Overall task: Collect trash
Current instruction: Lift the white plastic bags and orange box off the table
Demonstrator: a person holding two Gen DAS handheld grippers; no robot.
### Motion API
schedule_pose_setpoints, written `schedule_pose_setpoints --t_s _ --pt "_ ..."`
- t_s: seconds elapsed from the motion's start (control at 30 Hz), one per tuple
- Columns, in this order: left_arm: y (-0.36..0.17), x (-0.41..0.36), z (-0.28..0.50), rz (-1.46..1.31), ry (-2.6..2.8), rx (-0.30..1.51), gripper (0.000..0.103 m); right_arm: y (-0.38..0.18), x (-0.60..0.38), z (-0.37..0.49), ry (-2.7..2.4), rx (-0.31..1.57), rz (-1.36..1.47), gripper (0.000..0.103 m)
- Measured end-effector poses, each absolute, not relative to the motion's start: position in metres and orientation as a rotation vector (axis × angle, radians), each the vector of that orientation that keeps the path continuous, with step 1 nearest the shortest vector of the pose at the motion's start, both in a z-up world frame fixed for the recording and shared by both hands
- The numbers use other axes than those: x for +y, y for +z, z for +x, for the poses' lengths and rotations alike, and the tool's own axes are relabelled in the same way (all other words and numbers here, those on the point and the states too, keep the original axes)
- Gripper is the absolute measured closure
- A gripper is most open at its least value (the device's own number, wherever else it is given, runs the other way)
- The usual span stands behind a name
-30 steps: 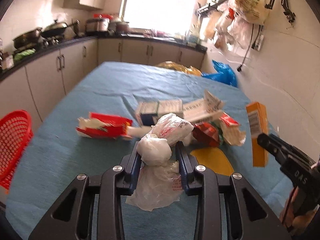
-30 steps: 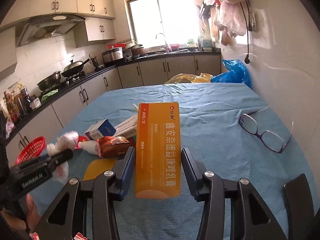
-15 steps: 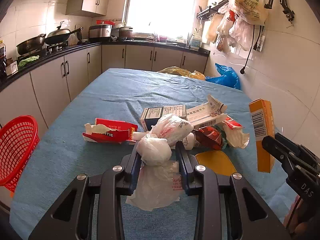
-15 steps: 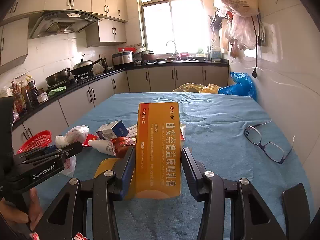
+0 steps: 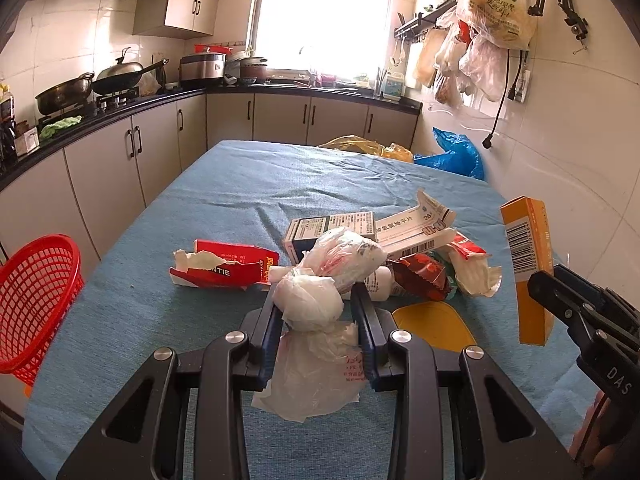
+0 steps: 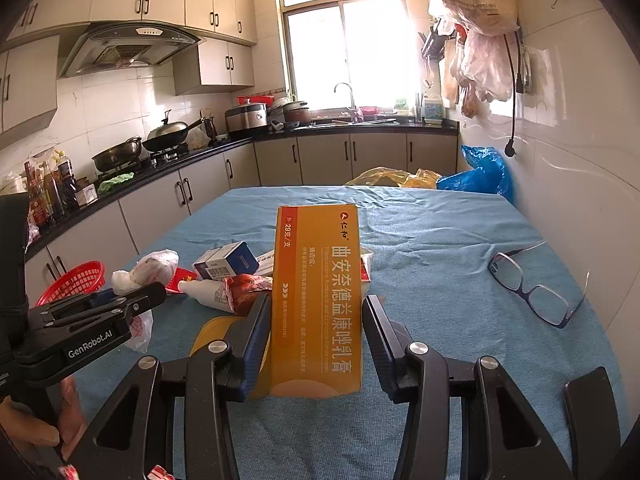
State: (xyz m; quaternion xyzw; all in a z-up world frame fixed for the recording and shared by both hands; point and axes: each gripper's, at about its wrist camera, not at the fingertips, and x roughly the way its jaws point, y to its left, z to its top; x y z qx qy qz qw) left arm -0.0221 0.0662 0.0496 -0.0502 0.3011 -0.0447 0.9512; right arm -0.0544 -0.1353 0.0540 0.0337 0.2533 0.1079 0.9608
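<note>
Left gripper (image 5: 316, 312): jaws clamped on a knotted white plastic bag (image 5: 310, 304), at lower centre of the left wrist view. The bag's loose tail hangs below the jaws, above the blue tablecloth (image 5: 224, 200).

Right gripper (image 6: 316, 320): jaws clamped on an upright orange box (image 6: 318, 300), centre of the right wrist view. The same box appears at the right edge of the left wrist view, held clear of the cloth.

Remaining trash lies in a pile at mid-frame of the left wrist view: a torn red carton (image 5: 228, 266) to the left, a blue-and-white box (image 5: 328, 228) behind the bag, a white carton (image 5: 416, 228) to the right of that box, and a red wrapper (image 5: 424, 276) below the carton. A yellow lid (image 5: 432, 324) lies flat just right of the left gripper.

A red basket (image 5: 36, 304) sits at the left edge, beside the table. Glasses (image 6: 532, 284) lie on the cloth at the right of the right wrist view, well apart from the pile.
</note>
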Motion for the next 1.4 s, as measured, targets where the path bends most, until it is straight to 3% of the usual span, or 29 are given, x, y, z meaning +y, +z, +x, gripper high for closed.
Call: schedule_pose_setpoints --t_s 1.4 --pt "0.076 0.072 -0.073 -0.028 -0.002 0.494 0.07 0.063 -0.12 -0.086 0.249 0.563 0.135 0.053"
